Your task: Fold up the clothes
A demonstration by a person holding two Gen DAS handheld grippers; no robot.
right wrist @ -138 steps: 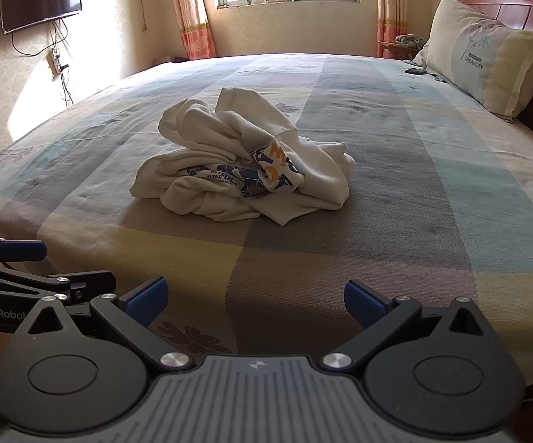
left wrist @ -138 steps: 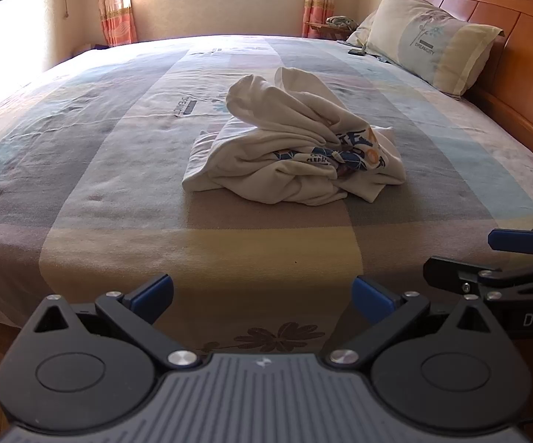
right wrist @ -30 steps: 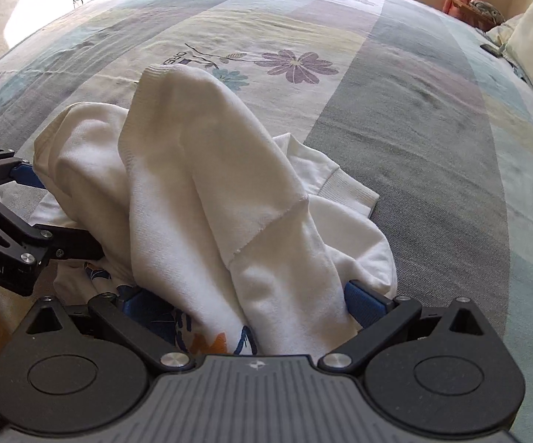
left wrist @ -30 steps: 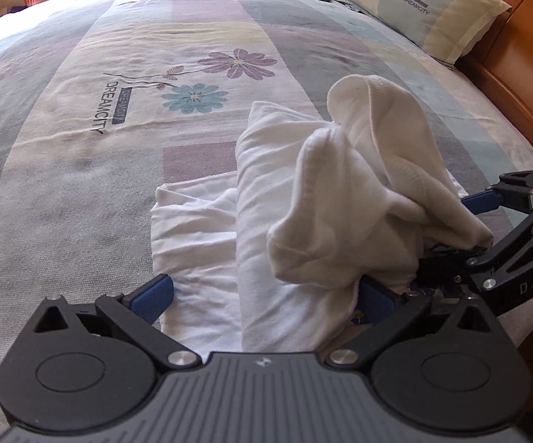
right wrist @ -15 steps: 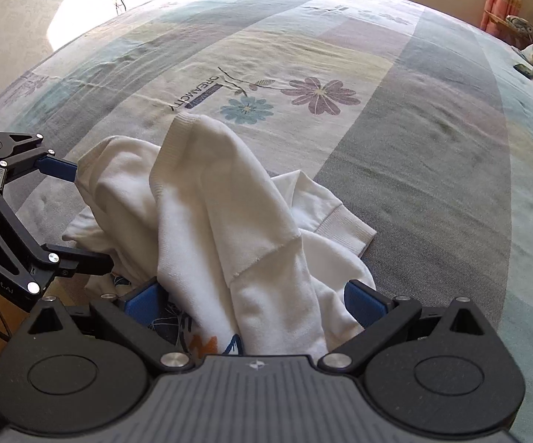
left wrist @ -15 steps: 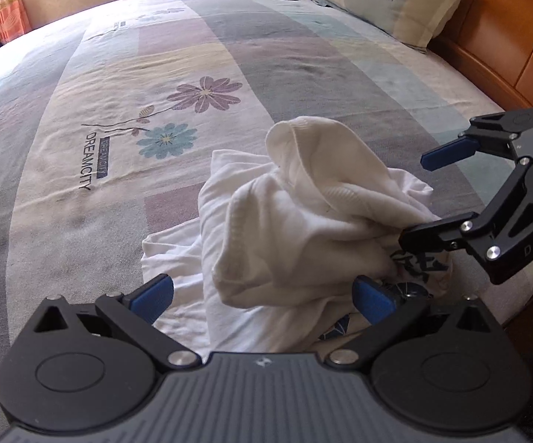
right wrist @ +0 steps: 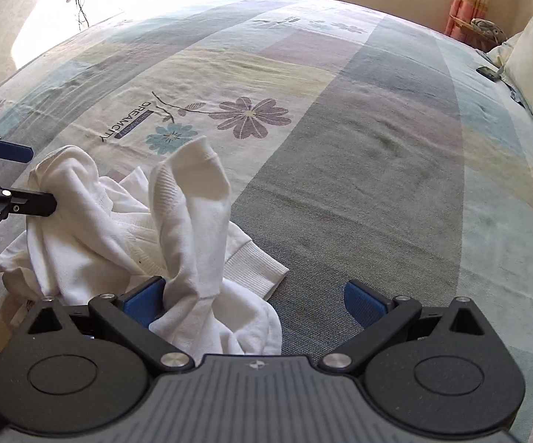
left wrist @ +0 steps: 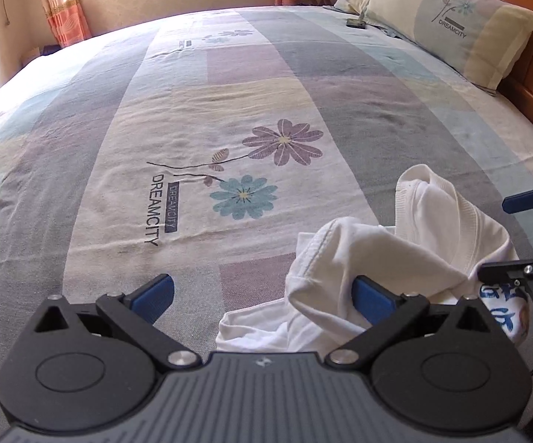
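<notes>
Both the left gripper and right gripper are hovering wide apart, gripping nothing, flanking the crumpled white sweatshirt lying at the bed's near edge.

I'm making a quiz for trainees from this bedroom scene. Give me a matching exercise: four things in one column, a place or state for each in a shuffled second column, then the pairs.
Things
1. white garment
2. pillow
3. left tongs
4. small dark object

Places or states
A. propped against the wooden headboard
B. crumpled at the near edge of the bed
C. open, one finger against the cloth
D. lying flat on the bedspread near the pillow

Pairs: 1-B, 2-A, 3-C, 4-D
</notes>
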